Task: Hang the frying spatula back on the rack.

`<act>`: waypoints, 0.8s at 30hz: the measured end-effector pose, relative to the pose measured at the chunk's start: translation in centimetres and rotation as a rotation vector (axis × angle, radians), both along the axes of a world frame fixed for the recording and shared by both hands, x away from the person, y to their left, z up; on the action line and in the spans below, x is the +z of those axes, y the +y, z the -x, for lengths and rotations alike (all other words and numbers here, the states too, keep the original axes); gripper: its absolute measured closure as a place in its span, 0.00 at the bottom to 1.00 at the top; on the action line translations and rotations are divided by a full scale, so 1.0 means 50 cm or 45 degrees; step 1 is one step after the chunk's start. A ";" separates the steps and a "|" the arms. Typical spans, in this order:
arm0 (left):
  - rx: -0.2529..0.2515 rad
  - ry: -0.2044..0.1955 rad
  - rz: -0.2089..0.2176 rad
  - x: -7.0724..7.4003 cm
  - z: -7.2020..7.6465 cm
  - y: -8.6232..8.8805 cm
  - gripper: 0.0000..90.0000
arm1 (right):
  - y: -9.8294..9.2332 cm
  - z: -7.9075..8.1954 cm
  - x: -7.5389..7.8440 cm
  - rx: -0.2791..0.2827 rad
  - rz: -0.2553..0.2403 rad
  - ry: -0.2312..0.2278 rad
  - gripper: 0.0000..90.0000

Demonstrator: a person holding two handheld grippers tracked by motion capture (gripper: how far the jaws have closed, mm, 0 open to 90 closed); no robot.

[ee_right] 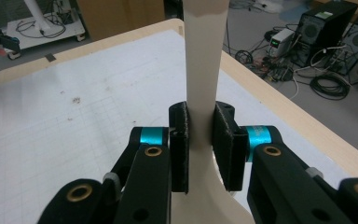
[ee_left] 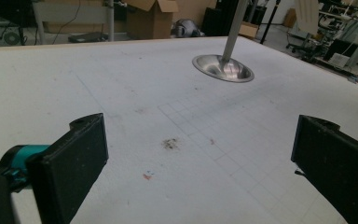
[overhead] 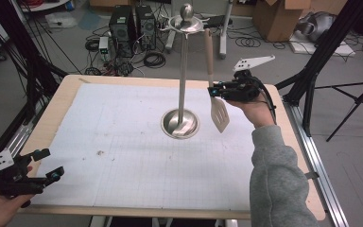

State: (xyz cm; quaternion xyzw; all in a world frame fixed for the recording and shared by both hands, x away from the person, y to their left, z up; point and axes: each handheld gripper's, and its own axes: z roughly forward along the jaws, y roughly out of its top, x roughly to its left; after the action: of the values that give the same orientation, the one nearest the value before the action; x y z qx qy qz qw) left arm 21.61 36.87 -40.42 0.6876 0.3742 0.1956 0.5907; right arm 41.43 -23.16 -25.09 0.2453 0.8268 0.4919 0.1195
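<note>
A tall steel utensil stand rises from its round base [overhead: 180, 124] near the middle of the white mat, with a dish-shaped top [overhead: 186, 24]; its base [ee_left: 223, 68] also shows far off in the left gripper view. A beige slotted spatula [overhead: 219, 113] hangs upright just right of the pole, blade down, above the mat. My right gripper [overhead: 216, 90] is shut on its handle [ee_right: 201, 70], with the pads [ee_right: 180, 144] pressed on both sides. My left gripper [overhead: 47, 164] rests open at the near left corner of the table, nothing between its jaws [ee_left: 200, 158].
The white gridded mat [overhead: 123, 156] covers a wooden table [overhead: 66, 94]. Computer towers [overhead: 131, 23], cables and cardboard boxes [overhead: 278, 16] lie on the floor beyond the far edge. Black tripod legs [overhead: 354, 99] stand to the right. Small dirt marks [ee_left: 170, 143] dot the mat.
</note>
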 end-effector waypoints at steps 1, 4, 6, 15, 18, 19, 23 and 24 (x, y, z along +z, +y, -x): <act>-0.001 0.002 -0.001 0.000 0.001 0.001 0.05 | 0.003 -0.002 -0.001 0.002 -0.001 0.001 0.86; 0.006 0.004 0.002 -0.002 0.004 0.004 0.05 | 0.011 -0.009 -0.005 0.008 -0.004 0.003 0.86; 0.011 0.004 0.001 -0.002 0.006 0.008 0.05 | 0.016 -0.014 -0.007 0.002 -0.007 -0.002 0.86; 0.022 0.004 0.008 -0.003 0.010 0.012 0.05 | 0.041 -0.028 -0.015 0.013 -0.025 -0.006 0.86; 0.021 0.003 0.010 -0.003 0.010 0.012 0.05 | 0.048 -0.030 -0.017 0.009 -0.031 -0.010 0.86; 0.019 0.003 0.009 -0.003 0.011 0.012 0.05 | 0.050 -0.030 -0.017 0.006 -0.029 -0.008 0.86; 0.021 0.001 0.007 -0.003 0.011 0.014 0.05 | 0.056 -0.033 -0.019 0.006 -0.036 -0.015 0.86; 0.022 0.002 0.008 -0.003 0.011 0.014 0.05 | 0.056 -0.034 -0.019 0.005 -0.039 -0.016 0.86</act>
State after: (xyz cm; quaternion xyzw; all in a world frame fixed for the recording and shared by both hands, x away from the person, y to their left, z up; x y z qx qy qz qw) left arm 21.05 37.55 -40.56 0.6826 0.3811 0.1990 0.5910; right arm 43.14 -20.37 -26.05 0.2423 0.8189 0.5063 0.1201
